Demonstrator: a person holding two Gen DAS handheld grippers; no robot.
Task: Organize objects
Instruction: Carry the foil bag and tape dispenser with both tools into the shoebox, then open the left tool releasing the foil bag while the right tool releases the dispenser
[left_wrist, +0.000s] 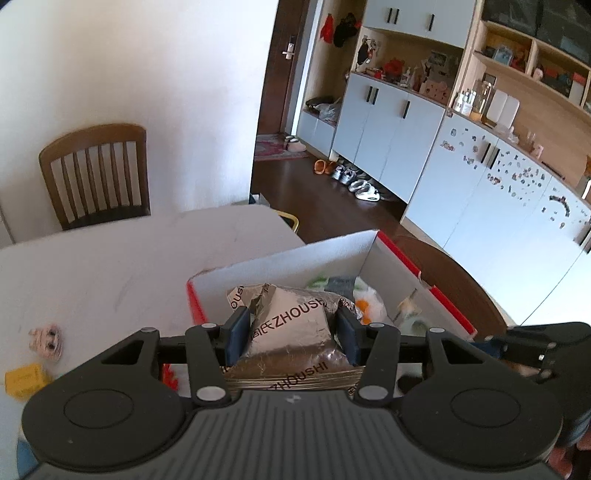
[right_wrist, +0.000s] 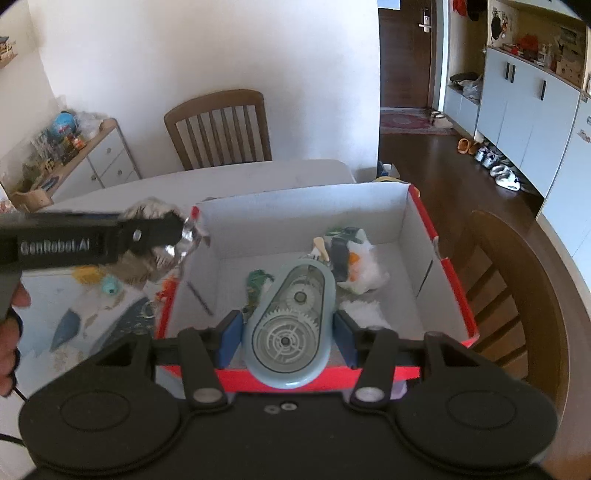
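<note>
Right wrist: tongs (right_wrist: 288, 334) level, gripping dispenser (right_wrist: 288, 325).

Box (right_wrist: 306, 206) on table (right_wrist: 258, 173); chair (right_wrist: 221, 125) behind table.

The left tool (left_wrist: 291, 334) is clamped on a foil packet (left_wrist: 291, 325), raised above the bench. The right tool (right_wrist: 288, 334) grips a blue tape dispenser (right_wrist: 290, 325) between its pads.

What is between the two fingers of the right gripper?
In the right wrist view, the right gripper holds a pale blue oval gear device between its fingers, above the red-rimmed box.
</note>
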